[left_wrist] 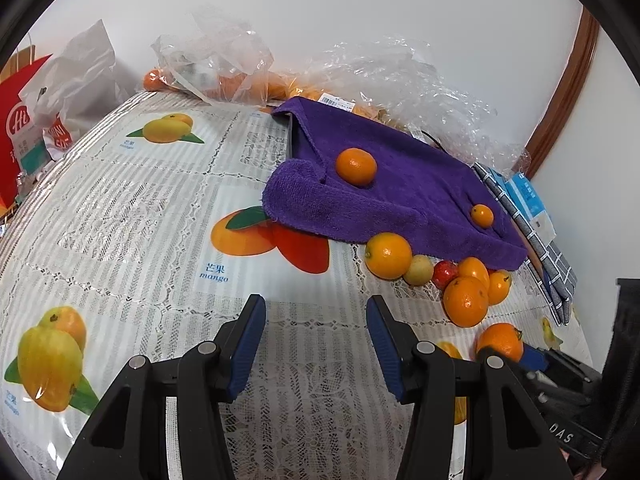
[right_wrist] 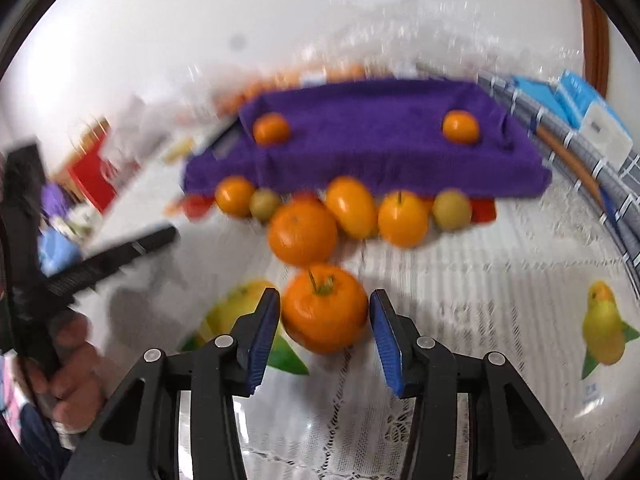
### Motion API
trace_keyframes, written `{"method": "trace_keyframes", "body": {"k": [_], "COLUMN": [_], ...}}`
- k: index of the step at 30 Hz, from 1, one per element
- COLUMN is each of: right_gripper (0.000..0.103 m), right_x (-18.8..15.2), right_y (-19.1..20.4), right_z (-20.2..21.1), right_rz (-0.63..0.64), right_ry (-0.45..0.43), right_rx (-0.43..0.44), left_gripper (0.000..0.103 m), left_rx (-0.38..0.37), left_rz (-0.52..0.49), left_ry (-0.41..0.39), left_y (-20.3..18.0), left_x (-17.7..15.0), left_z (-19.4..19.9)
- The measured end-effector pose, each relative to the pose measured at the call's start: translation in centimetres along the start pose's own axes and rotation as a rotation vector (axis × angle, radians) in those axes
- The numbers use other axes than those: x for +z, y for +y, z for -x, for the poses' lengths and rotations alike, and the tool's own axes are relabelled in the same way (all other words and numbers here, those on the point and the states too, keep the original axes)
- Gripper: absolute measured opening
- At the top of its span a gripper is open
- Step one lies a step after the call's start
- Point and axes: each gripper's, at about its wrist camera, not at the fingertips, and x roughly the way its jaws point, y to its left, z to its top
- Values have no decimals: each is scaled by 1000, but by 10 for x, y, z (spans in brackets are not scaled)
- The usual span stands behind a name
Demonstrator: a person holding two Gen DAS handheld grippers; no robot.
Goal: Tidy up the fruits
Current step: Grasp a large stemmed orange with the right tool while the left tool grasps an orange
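Note:
A stemmed orange (right_wrist: 324,312) sits between the blue pads (right_wrist: 264,332) of my right gripper (right_wrist: 324,300), which is shut on it just over the tablecloth. The left wrist view shows the same orange (left_wrist: 500,344) at the lower right. Beyond it a row of oranges (right_wrist: 302,232) and small yellow-green fruits (right_wrist: 452,210) lines the front edge of a purple towel (right_wrist: 360,148). Two oranges (left_wrist: 356,166) rest on top of the towel. My left gripper (left_wrist: 316,320) is open above bare tablecloth, with nothing between its fingers.
A lace tablecloth (left_wrist: 132,200) printed with mangoes covers the table. Crumpled clear plastic bags (left_wrist: 216,60) holding more oranges lie behind the towel. A red and white bag (left_wrist: 36,120) stands far left. Checked cloth and blue boxes (left_wrist: 532,208) are on the right. A hand (right_wrist: 76,364) holds the left gripper.

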Motion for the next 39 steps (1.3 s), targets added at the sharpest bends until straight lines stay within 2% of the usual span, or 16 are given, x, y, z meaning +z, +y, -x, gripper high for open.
{"method": "trace_keyframes", "body": {"k": [6, 9, 11, 13, 16, 19, 23, 24, 25, 28, 32, 36, 39], "right_gripper": [43, 43, 43, 43, 43, 43, 43, 43, 43, 43, 43, 43, 43], "right_x": [-4, -7, -8, -8, -11, -15, -15, -15, -14, -13, -15, -14, -14], "right_y": [-12, -29, -40, -57, -76, -81, -84, -86, -87, -89, -91, -94, -91], "right_z": [11, 27, 34, 39, 40, 43, 42, 39, 37, 37, 43, 42, 40], "right_rz": [-25, -19, 0, -3, -30, -55, -72, -83, -88, -95, -106, -121, -109], "right_ry": [-41, -95, -107, -105, -89, -95, -100, -83, -77, -82, -112, -110, -100], "right_rx": [12, -78, -143, -165, -138, -96, -57, -46, -42, -43, -33, -30, -32], "left_gripper": [50, 50, 50, 50, 50, 50, 50, 45, 33, 34, 34, 34, 37], "left_rx": [-16, -32, -12, -66, -84, -35, -18, -17, -27, -28, -4, 10, 2], "left_rz": [-13, -25, -43, -38, -55, -72, -46, -40, -34, -43, -43, -58, -90], "left_ry": [16, 25, 46, 48, 31, 19, 39, 41, 50, 41, 15, 78, 81], "left_y": [-3, -5, -11, -20, -39, -53, -53, -52, -51, -51, -41, -30, -32], "left_x": [-3, -3, -2, 3, 14, 24, 33, 34, 35, 36, 27, 12, 4], "left_z": [0, 1, 0, -2, -9, -23, -39, -42, -45, -44, -21, -9, -11]}}
